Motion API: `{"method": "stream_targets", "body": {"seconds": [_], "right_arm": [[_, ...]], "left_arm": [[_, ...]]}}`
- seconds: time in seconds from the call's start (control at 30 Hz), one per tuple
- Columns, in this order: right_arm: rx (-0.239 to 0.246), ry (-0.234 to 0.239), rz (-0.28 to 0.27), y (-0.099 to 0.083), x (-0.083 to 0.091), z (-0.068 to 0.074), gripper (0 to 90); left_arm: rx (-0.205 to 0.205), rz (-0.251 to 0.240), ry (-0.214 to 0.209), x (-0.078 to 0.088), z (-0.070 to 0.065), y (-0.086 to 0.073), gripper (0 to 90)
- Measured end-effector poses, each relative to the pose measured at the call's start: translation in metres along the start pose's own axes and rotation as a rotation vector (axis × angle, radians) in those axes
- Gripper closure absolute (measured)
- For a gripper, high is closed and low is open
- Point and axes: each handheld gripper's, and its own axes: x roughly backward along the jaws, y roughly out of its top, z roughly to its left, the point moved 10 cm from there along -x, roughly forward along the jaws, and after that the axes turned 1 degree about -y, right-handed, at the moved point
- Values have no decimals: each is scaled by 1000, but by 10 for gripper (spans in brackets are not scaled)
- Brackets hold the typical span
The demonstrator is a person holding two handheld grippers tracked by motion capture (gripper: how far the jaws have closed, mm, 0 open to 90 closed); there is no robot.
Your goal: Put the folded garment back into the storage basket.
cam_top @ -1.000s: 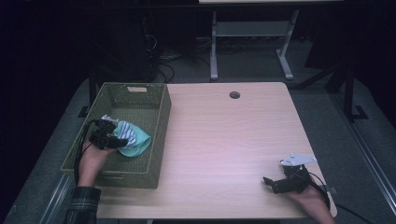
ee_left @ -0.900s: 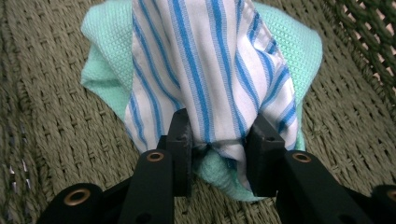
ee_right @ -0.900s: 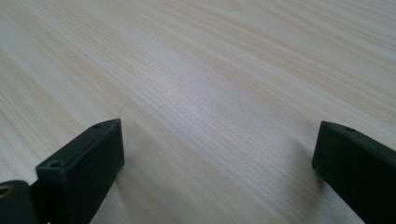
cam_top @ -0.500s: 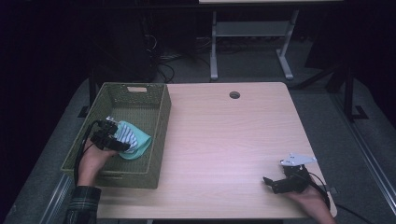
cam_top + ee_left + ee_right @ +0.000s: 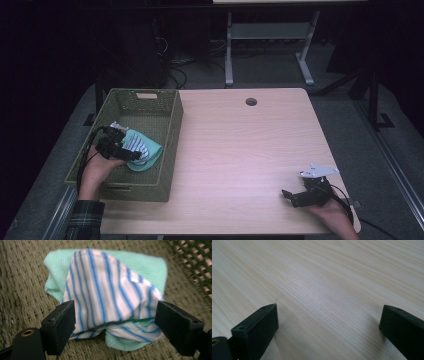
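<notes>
Here, the left gripper [image 5: 131, 153] sits inside the green woven basket [image 5: 170, 150], its jaws having just been opening and now spread wide on either side of the blue-striped white cloth [image 5: 107, 297], without pressing on it. The cloth lies on a mint-green cloth [image 5: 147, 267] on the basket's floor. Well apart from the basket, the right gripper [image 5: 286, 195] rests released on the wooden table [image 5: 240, 150].

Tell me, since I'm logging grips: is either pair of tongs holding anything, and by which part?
Nothing is held. The left tongs have just been opening around the striped cloth in the basket; the right tongs stand open over the table.
</notes>
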Motion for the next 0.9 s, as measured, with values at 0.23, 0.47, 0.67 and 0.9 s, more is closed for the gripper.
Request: {"method": "stream_targets", "body": {"seconds": [0.23,0.47,0.67,0.9], "right_arm": [[0,0,0,0,0,0,16],[0,0,0,0,0,0,17],[0,0,0,0,0,0,17],[0,0,0,0,0,0,16]], "left_arm": [[-22,-58,-27,15,-13,15,159],[-50,-114,-60,29,-33,31,158],[-63,-172,-111,39,-56,46,153],[-90,-227,-175,46,-87,62,150]]}}
